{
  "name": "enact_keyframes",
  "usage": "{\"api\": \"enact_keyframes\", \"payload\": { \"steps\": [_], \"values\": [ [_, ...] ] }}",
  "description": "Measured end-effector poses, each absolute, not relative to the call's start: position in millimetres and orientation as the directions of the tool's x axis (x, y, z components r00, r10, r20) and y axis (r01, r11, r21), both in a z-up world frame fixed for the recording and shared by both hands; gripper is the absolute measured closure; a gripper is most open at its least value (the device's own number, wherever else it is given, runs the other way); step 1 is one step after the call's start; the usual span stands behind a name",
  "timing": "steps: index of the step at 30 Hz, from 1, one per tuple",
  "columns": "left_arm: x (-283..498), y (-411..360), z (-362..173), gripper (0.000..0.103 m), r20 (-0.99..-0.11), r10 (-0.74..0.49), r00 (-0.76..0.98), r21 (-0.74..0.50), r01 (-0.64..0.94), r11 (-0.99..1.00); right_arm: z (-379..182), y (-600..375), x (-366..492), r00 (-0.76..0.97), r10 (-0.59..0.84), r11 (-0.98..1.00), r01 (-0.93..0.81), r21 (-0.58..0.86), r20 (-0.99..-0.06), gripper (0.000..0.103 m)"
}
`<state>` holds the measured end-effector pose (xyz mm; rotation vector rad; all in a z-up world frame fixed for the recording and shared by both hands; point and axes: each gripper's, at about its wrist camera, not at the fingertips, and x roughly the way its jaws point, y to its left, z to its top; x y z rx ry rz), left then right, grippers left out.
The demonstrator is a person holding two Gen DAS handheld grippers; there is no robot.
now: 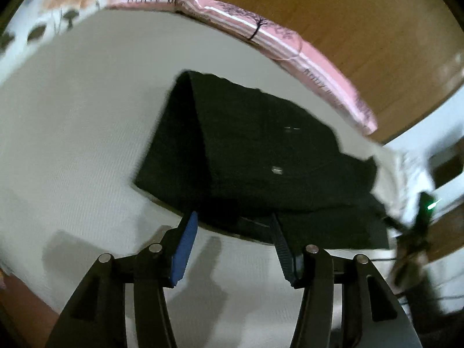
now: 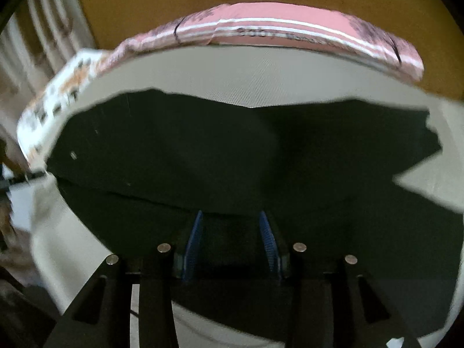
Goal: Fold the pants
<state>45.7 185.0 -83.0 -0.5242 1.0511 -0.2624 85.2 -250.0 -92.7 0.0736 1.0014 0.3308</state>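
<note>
Pink cloth lettering (blurred, unreadable).

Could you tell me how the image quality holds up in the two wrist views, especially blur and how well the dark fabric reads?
Left wrist view: motion blur smears the right edge, fisheye bends the pink mat edge, the fingers cast soft shadows on the white surface. Right wrist view: dim, the black pants show almost no fold detail, left edge blurred.
</note>
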Motion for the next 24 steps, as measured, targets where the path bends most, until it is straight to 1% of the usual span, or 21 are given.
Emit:
{"api": "enact_keyframes", "payload": {
  "steps": [2,4,7,10,15,16,17,18,21,24],
  "values": [
    [45,179,-88,0.05,-0.718,-0.509,0.475,-0.6,-0.051,0.798,-97,-259,81,0.488,0.361,0.932,-0.181,0.313,-0.794,0.064],
    [49,174,-96,0.05,-0.687,-0.543,0.484,-0.65,-0.074,0.756,-103,-266,77,0.489,0.394,0.916,-0.14,0.376,-0.778,0.063],
    [59,174,-104,0.05,-0.654,-0.551,0.518,-0.698,-0.133,0.703,-113,-273,74,0.484,0.435,0.886,-0.077,0.458,-0.759,0.063],
    [68,177,-112,0.05,-0.639,-0.553,0.534,-0.726,-0.182,0.663,-124,-281,75,0.486,0.47,0.846,-0.01,0.534,-0.737,0.062],
    [75,179,-123,0.051,-0.607,-0.546,0.577,-0.767,-0.248,0.591,-142,-290,85,0.513,0.495,0.781,0.092,0.618,-0.702,0.062],
    [74,180,-122,0.053,-0.596,-0.545,0.59,-0.776,-0.248,0.579,-145,-293,88,0.52,0.502,0.763,0.111,0.637,-0.691,0.062],
    [75,181,-122,0.063,-0.594,-0.537,0.598,-0.775,-0.249,0.58,-147,-295,91,0.532,0.507,0.746,0.124,0.655,-0.678,0.062],
    [76,182,-119,0.078,-0.607,-0.517,0.604,-0.761,-0.254,0.597,-148,-297,94,0.545,0.506,0.733,0.136,0.666,-0.668,0.062],
    [78,190,-111,0.085,-0.612,-0.49,0.621,-0.746,-0.246,0.619,-150,-303,104,0.578,0.49,0.711,0.167,0.683,-0.653,0.064],
    [82,191,-104,0.086,-0.631,-0.474,0.613,-0.72,-0.237,0.652,-150,-308,114,0.601,0.476,0.691,0.196,0.696,-0.642,0.064]
  ]
}}
